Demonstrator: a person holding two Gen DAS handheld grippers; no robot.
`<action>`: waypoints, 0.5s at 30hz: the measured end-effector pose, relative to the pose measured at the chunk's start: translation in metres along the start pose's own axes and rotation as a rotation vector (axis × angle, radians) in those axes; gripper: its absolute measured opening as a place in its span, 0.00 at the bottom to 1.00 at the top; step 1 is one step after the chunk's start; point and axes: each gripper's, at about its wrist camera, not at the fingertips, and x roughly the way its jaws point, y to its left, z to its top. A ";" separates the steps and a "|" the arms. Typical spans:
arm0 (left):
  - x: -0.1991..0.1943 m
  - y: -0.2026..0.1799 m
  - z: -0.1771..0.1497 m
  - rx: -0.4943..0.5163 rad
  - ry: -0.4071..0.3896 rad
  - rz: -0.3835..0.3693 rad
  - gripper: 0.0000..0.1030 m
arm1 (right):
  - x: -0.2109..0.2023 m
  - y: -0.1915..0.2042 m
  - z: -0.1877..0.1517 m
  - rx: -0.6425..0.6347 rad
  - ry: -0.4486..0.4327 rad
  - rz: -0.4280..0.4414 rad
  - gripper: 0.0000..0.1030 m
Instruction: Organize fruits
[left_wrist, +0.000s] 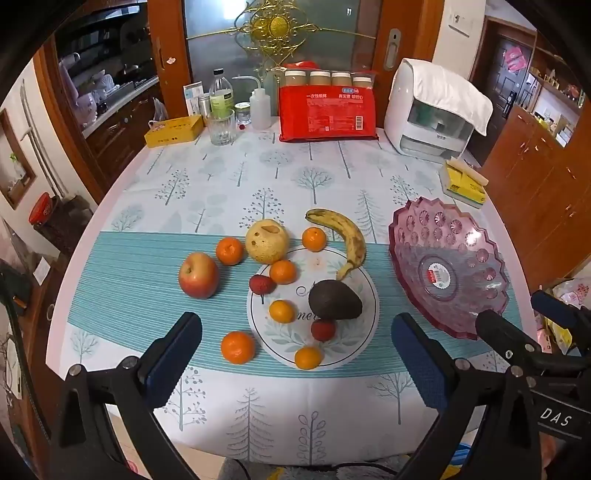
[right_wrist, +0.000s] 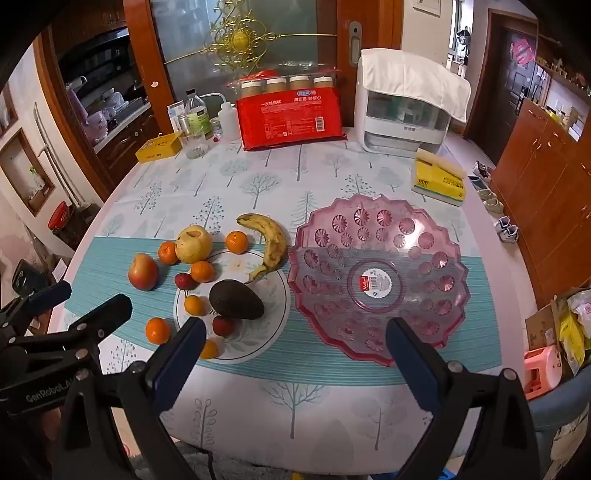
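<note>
Fruit lies loose on the tablecloth: a red apple (left_wrist: 198, 275), a yellow pear (left_wrist: 266, 240), a spotted banana (left_wrist: 343, 240), a dark avocado (left_wrist: 334, 300), several tangerines (left_wrist: 238, 347) and small red fruits (left_wrist: 261, 284). To their right stands an empty pink plastic fruit bowl (left_wrist: 448, 236) (right_wrist: 376, 273). My left gripper (left_wrist: 295, 325) hovers open above the near fruit, holding nothing. Over the bowl's near rim, my right gripper (right_wrist: 295, 332) is open and empty; the left view shows it at the right edge (left_wrist: 517, 310).
At the table's far side stand a red package of cups (left_wrist: 328, 109), a white appliance under a cloth (left_wrist: 430, 114), bottles and a glass (left_wrist: 221, 127), a yellow box (left_wrist: 173, 130) and yellow sponges (right_wrist: 439, 181). Wooden cabinets line the right.
</note>
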 end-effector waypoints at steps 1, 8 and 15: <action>-0.007 -0.004 -0.002 0.004 -0.018 0.002 0.98 | 0.000 0.000 0.000 0.000 -0.001 0.000 0.95; -0.005 0.001 -0.003 -0.006 -0.010 -0.009 0.98 | 0.000 -0.001 0.000 0.002 -0.005 -0.001 0.95; -0.002 -0.006 -0.003 0.023 -0.023 0.020 0.98 | -0.001 -0.001 0.000 0.005 -0.008 0.002 0.95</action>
